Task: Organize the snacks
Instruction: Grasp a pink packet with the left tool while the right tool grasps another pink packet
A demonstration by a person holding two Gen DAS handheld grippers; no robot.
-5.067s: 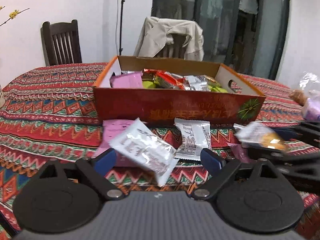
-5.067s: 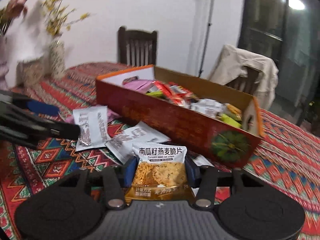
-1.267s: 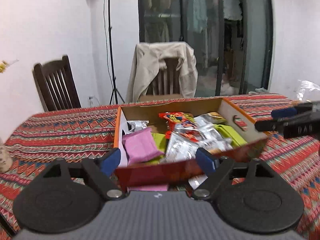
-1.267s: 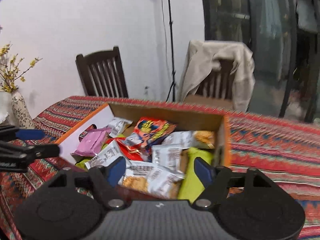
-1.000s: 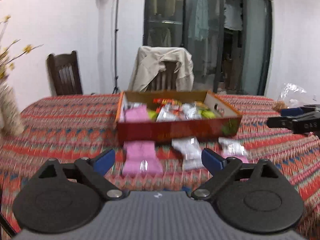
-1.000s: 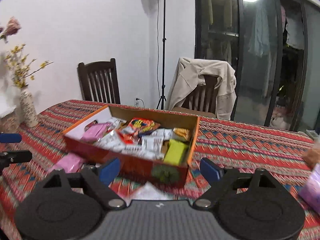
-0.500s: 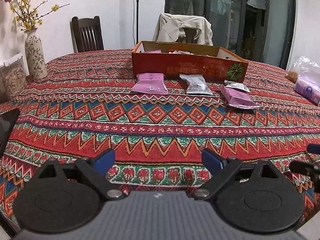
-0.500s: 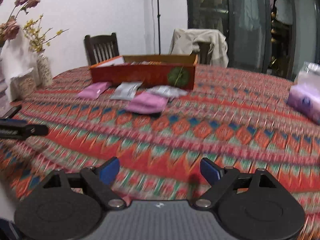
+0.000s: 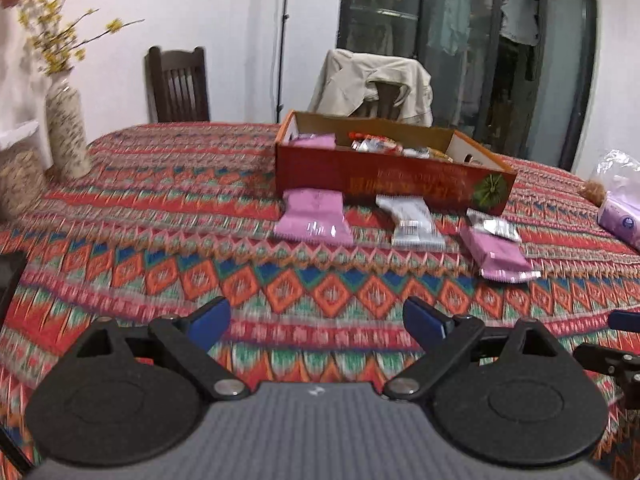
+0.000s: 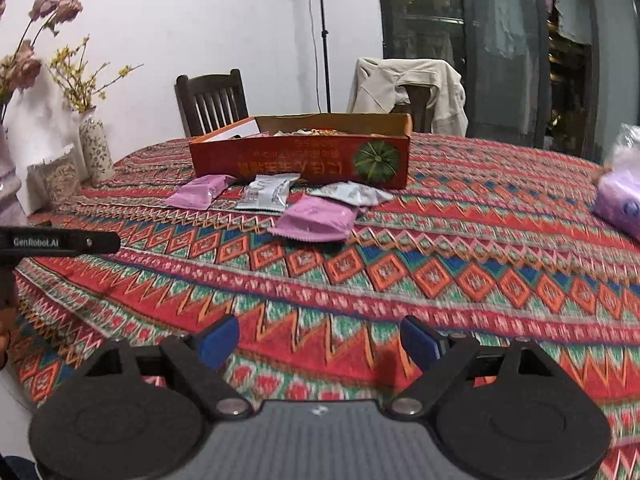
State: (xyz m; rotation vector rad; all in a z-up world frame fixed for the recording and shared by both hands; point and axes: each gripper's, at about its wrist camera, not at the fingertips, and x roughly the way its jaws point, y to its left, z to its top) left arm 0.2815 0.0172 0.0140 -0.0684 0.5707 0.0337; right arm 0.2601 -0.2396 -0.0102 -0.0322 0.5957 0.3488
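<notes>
An orange cardboard box (image 9: 384, 178) (image 10: 304, 160) holding several snack packets stands far across the patterned tablecloth. In front of it lie a pink packet (image 9: 314, 220) (image 10: 202, 192), a white packet (image 9: 412, 226) (image 10: 268, 192), a silver packet (image 9: 494, 226) (image 10: 352, 194) and a second pink packet (image 9: 500, 256) (image 10: 314, 218). My left gripper (image 9: 316, 322) is open and empty, well short of the packets. My right gripper (image 10: 320, 340) is open and empty too, over the near part of the cloth. The left gripper's body (image 10: 60, 242) shows at the right wrist view's left edge.
A vase with yellow flowers (image 9: 66, 136) (image 10: 96, 152) stands at the table's left side. A plastic bag with purple packs (image 9: 620, 208) (image 10: 620, 196) lies at the right. Two chairs (image 9: 178, 84) (image 10: 408, 84) stand behind the table, one draped with a beige jacket.
Both grippers have pulled far back from the box, which they hovered over a second ago, and sunk toward the near table edge. In the last half second the left came slightly closer again.
</notes>
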